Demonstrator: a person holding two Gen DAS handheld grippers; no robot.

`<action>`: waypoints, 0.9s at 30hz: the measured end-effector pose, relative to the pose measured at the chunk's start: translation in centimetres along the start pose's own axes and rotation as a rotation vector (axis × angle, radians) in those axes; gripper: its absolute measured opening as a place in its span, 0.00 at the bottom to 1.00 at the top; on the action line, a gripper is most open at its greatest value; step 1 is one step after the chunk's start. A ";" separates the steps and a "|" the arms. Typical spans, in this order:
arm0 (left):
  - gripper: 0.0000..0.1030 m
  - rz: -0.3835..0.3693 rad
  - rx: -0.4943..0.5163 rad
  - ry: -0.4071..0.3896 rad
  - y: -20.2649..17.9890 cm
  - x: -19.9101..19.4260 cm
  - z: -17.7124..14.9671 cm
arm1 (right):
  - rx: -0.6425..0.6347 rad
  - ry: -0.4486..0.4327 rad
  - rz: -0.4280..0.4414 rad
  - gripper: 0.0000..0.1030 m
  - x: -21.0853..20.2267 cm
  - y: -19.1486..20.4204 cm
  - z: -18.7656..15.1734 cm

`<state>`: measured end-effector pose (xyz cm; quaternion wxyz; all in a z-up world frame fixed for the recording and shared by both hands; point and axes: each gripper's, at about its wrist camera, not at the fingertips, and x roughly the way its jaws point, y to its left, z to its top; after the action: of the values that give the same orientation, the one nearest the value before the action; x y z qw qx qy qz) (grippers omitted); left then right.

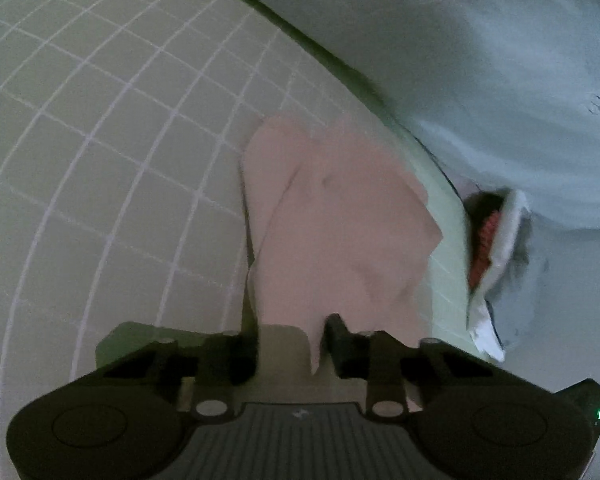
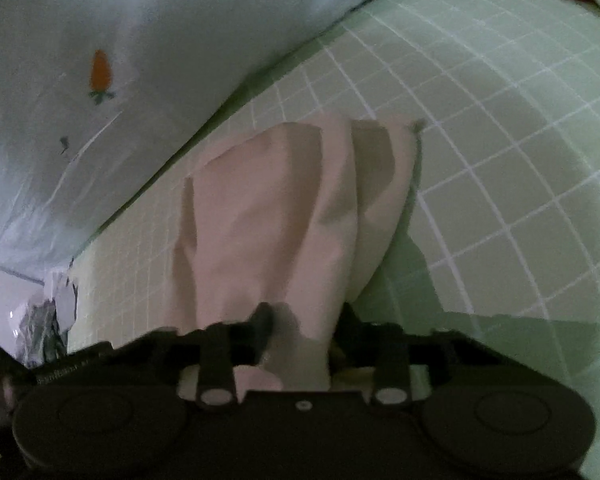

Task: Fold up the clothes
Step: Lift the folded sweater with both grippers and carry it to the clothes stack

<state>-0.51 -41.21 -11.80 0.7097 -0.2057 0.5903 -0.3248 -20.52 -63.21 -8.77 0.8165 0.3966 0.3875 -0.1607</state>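
A pale pink garment (image 1: 332, 216) hangs in front of my left gripper (image 1: 290, 344), above the green checked sheet (image 1: 100, 140). The left fingers (image 1: 338, 340) close on its near edge, and the cloth drapes away from them in folds. The same pink garment (image 2: 276, 216) shows in the right wrist view, where my right gripper (image 2: 304, 332) is shut on another part of its edge. The cloth falls in long folds down to the sheet (image 2: 500, 140). Both views are dim and a little blurred.
A pale blue quilt with a carrot print (image 2: 100, 72) lies bunched along the sheet's edge, and shows in the left wrist view (image 1: 500, 80). A white and red item (image 1: 496, 240) lies beside it. A crumpled clear bag (image 2: 40, 320) sits at the right view's lower left.
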 end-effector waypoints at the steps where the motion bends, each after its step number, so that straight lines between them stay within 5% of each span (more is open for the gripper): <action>1: 0.28 -0.008 0.012 0.004 -0.2 -0.4 -0.6 | 0.009 -0.012 -0.004 0.18 -0.9 -0.2 -0.5; 10: 0.27 -0.133 0.132 0.090 -3.9 -2.5 -5.1 | 0.103 -0.148 -0.066 0.17 -10.1 -2.6 -5.2; 17: 0.27 -0.245 0.254 0.142 -10.7 -0.7 -8.1 | 0.175 -0.270 -0.116 0.17 -17.7 -5.5 -7.0; 22: 0.27 -0.284 0.323 0.075 -17.5 1.9 -9.2 | 0.135 -0.340 -0.107 0.16 -21.3 -9.3 -3.6; 27: 0.27 -0.338 0.334 -0.036 -26.9 6.0 -9.1 | 0.036 -0.442 -0.066 0.16 -25.3 -14.7 3.8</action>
<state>-14.67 -63.58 0.13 0.6798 -0.1871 0.4728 -0.5286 -43.38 -76.64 4.27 0.8687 0.3534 0.2091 -0.2771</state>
